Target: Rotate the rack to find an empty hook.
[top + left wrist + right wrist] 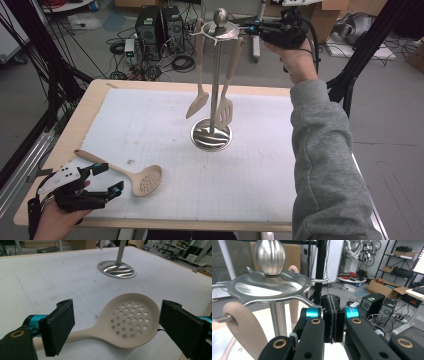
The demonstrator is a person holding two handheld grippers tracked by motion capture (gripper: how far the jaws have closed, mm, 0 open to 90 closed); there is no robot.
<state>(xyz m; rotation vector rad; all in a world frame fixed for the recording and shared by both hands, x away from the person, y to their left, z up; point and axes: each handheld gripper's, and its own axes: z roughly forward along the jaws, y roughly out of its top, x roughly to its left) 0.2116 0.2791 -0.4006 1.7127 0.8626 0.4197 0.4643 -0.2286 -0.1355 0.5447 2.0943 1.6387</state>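
A beige skimmer [146, 180] lies flat on the white mat near the front left, its holed head [130, 320] between the wide jaws of my open left gripper [116, 325], which does not touch it. From above, my left gripper [111, 178] sits low over the skimmer's handle. A steel utensil stand [211, 135] rises at the table's middle, with a beige spatula [197, 102] and a slotted turner [226, 111] hanging from it. My right gripper [251, 30] is held high beside the stand's top plate [267, 286], shut with nothing between its pads [333, 322].
The table's wooden rim [80, 117] frames the white gridded mat. A grey-sleeved forearm [320, 150] reaches over the table's right side. A beige handle [242, 327] hangs on a hook close to the left of my right gripper. Computers and cables lie on the floor beyond.
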